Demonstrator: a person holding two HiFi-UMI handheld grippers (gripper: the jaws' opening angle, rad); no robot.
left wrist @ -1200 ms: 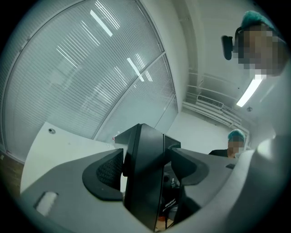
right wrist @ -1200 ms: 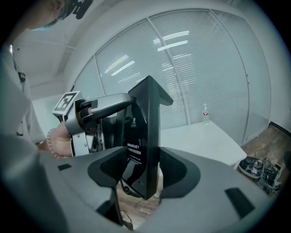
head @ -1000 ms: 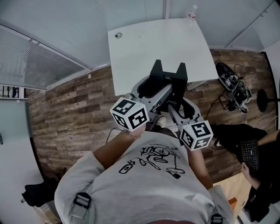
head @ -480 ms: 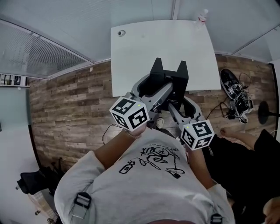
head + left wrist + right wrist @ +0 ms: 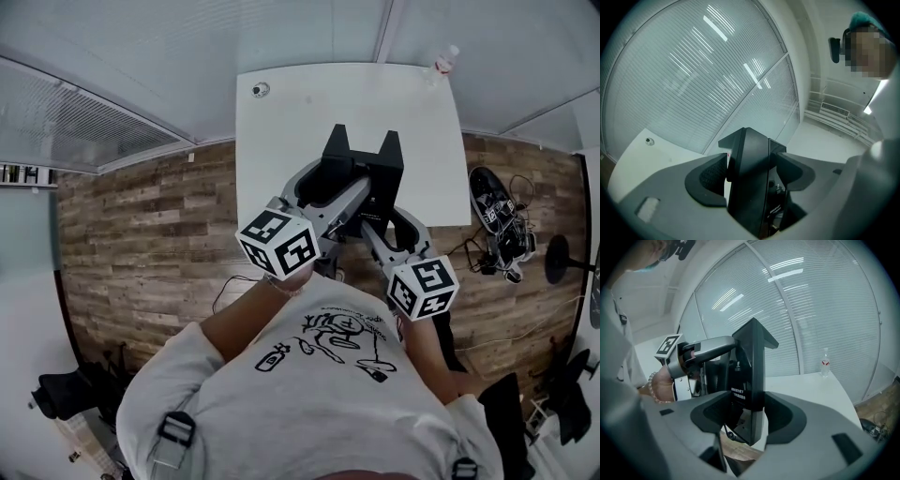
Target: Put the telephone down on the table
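Note:
A black telephone (image 5: 362,169) with two upright prongs hangs over the near edge of the white table (image 5: 300,112), gripped from both sides. My left gripper (image 5: 322,186) is shut on its left part; in the left gripper view both pads press the black body (image 5: 751,183). My right gripper (image 5: 381,204) is shut on its right part, and the right gripper view shows the jaws clamping a black panel (image 5: 751,380) with small print. The left gripper's arm and marker cube (image 5: 668,345) appear beyond the telephone there. The telephone's underside is hidden.
A plastic bottle (image 5: 447,58) stands at the table's far right corner. A small round object (image 5: 261,89) lies near the far left corner. Blinds close the wall behind the table. Cables and gear (image 5: 502,220) lie on the wooden floor to the right.
The table has slid nearer and lower in the head view as I stepped towards it. The seated person at the right has left the view. Both grippers keep their hold on the telephone.

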